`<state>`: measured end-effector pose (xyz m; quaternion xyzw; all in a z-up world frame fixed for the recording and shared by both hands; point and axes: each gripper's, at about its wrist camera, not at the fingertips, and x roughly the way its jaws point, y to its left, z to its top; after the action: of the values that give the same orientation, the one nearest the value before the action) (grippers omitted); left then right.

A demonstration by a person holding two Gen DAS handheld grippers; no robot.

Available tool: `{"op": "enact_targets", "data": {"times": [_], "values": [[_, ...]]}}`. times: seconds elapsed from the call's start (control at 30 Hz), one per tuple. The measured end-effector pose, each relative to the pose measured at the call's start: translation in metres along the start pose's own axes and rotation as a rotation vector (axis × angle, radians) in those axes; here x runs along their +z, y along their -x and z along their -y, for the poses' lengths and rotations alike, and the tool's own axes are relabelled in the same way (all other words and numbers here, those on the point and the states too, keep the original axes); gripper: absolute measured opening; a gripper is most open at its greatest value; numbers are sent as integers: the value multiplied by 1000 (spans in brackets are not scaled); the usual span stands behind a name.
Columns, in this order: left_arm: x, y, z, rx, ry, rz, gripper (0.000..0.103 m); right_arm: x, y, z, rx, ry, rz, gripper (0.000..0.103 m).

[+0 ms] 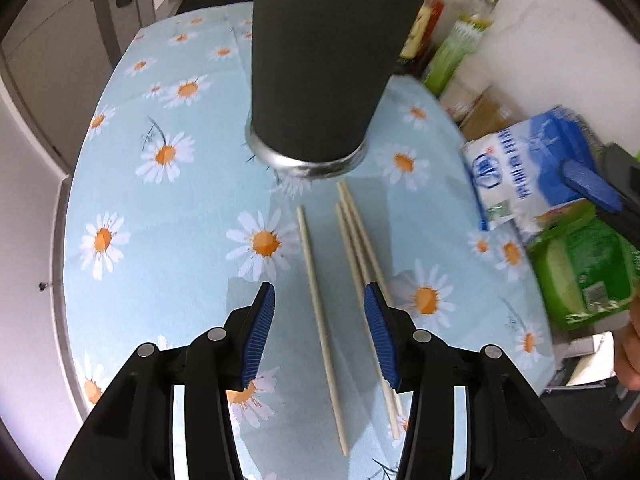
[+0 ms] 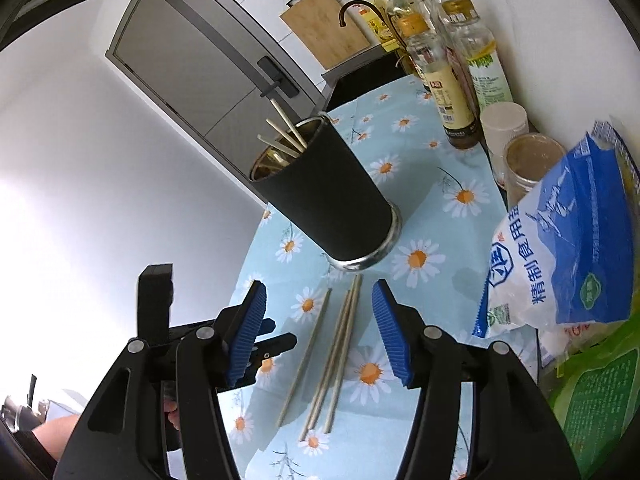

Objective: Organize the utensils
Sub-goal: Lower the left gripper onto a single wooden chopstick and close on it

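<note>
Three chopsticks [image 1: 320,280] lie flat on the daisy cloth [image 1: 168,208] just before the black holder [image 1: 320,80], which already has several inside; your left gripper [image 1: 320,308] and right gripper [image 2: 318,322] both hang released above them, grasping nothing; a salt bag [image 2: 560,264] sits to the right.

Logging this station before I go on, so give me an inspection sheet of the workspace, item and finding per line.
Surface: daisy-print tablecloth, flat.
Job's things: three loose chopsticks lying before the dark holder cup, upright, with chopsticks already inside.
Clutter: salt bag, green packet, oil bottles, lidded jar along the right edge.
Grippers: left gripper and right gripper, jaws open, empty, above the chopsticks.
Cables: nothing seen.
Surroundings: grey door, cutting board.
</note>
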<state>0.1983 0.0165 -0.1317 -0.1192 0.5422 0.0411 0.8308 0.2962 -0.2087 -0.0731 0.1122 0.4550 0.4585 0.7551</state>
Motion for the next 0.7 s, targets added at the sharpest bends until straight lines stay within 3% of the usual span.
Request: {"op": "enact_targets", "data": {"times": [0.17, 0.5, 0.6, 0.7], "values": [[2, -20, 2, 11, 19, -103, 45, -3, 2, 9, 14, -4, -15, 56], [10, -43, 7, 82, 44, -211, 45, -11, 11, 22, 61, -25, -48, 56], [12, -46, 10, 111, 49, -228, 43, -13, 12, 26, 72, -40, -57, 56], [16, -51, 14, 170, 63, -248, 31, -15, 10, 29, 72, -50, -71, 56]]}}
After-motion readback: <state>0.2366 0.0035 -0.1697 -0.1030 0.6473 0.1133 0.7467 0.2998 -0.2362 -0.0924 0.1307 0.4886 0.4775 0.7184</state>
